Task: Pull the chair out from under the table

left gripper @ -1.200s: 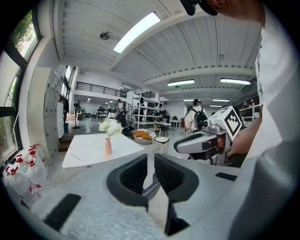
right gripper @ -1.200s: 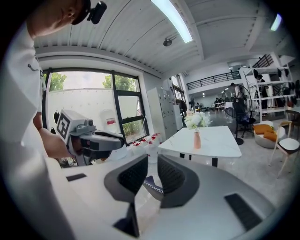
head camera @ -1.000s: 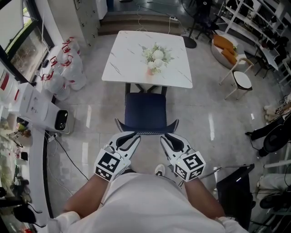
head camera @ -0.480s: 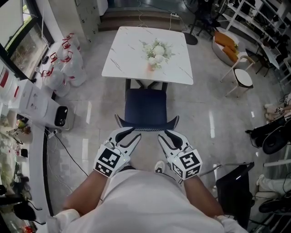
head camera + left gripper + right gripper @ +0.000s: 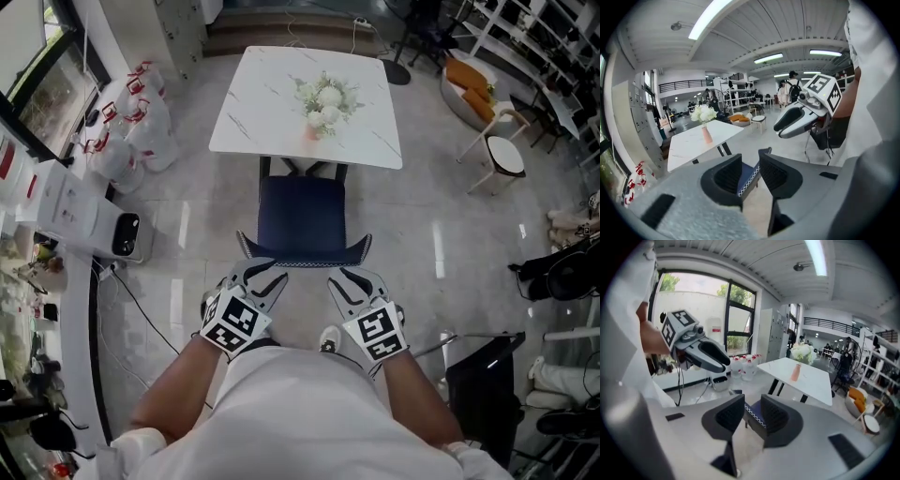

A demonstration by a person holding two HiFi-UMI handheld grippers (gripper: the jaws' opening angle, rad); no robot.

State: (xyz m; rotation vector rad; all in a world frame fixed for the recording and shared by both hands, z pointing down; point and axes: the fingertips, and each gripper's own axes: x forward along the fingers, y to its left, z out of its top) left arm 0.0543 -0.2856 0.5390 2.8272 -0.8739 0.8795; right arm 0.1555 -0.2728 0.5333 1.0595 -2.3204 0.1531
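Navy chair backrest lies just beyond both pairs of jaws, touching neither; left gripper jaws opening, right gripper jaws closing, both empty

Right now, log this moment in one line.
left gripper: opening, empty | right gripper: closing, empty | chair: ungripped, at table

In the head view the chair has its far seat edge tucked beneath the table, and its legs are hidden under the seat. Both gripper views show only a sliver of its back. The distant people are too small to make out
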